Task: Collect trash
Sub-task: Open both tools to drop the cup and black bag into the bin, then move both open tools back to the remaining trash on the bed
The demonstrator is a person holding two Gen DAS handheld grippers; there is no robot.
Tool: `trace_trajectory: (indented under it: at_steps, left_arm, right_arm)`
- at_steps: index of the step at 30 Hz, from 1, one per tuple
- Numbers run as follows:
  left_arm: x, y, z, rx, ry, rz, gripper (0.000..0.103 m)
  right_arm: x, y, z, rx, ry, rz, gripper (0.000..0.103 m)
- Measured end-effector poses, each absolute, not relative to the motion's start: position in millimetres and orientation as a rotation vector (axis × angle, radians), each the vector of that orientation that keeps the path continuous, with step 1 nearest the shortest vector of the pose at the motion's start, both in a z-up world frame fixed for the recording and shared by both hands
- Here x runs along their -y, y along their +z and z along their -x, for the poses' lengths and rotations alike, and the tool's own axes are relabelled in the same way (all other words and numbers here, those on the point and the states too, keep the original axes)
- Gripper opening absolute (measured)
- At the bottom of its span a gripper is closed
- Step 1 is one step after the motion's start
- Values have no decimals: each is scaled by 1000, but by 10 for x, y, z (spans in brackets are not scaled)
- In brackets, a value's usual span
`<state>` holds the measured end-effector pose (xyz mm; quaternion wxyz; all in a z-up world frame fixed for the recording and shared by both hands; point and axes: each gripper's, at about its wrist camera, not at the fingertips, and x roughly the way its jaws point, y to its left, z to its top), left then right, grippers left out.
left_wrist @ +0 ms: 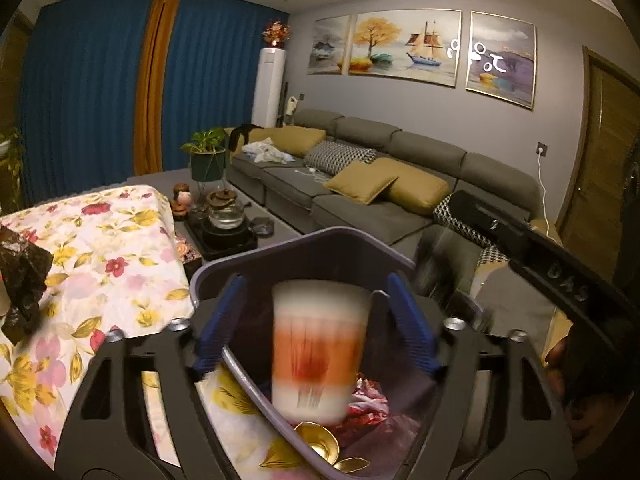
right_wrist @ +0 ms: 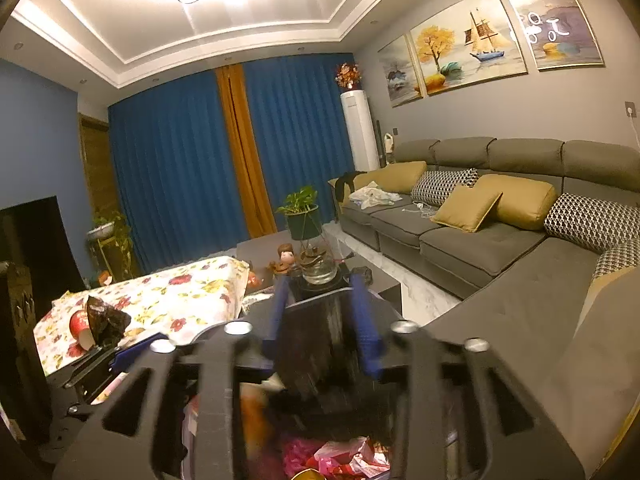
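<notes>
A white and orange-red paper cup (left_wrist: 320,344) shows blurred between the blue pads of my left gripper (left_wrist: 316,280), with gaps on both sides, over the purple bin (left_wrist: 256,264). Red wrappers (left_wrist: 370,404) and gold pieces (left_wrist: 316,440) lie in the bin. My right gripper (right_wrist: 320,280) hangs over the same bin from the right, and its black body (left_wrist: 520,240) shows in the left wrist view. A black plastic bag (right_wrist: 320,344), streaked with blur, hangs loose between its fingers. A red cup (right_wrist: 80,330) and a crumpled black bag (right_wrist: 106,318) lie on the table.
The table with a floral cloth (left_wrist: 100,240) stands left of the bin. Behind it are a tea set with a glass teapot (left_wrist: 226,212) and a potted plant (left_wrist: 206,156). A grey sofa (left_wrist: 360,200) with cushions runs along the right wall.
</notes>
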<state>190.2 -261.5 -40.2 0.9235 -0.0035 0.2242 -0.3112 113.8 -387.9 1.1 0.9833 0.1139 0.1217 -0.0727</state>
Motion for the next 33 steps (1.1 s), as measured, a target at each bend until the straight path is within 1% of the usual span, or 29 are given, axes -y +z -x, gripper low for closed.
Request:
trace_trajectory:
  at_steps: [2,8,11,15,19,25,33]
  left_arm:
    - [2568,-415,-1923,-474,-625,24,81]
    - [2375,-378,-1907,-467,-570,68,91]
    - [2286,-359,-1878,-462,-537,69,91]
    - [2134,-337,-1818,-465,-481,74,91]
    - [1897,-322,-1743,-451,-421,81,91]
    - [1410,-283,-1668,-437,-290,78,91]
    - [449,-327,-1602,-439,-86,58,91]
  right_arm:
    - [3885,20,-1123,-239,-152,-225,44]
    - [3867,11,-1073,-235,-155,-235,51]
    - [3788,11,-1054,-230,-158,-226,57]
    - [3726,35,-1012,-219,-164,-220,68]
    - [3625,56,-982,-211,-154,-225,74]
    - [3390,78,-989,-218,-111,-219,78]
    - [2794,94,-1106,-245,9,-173,78]
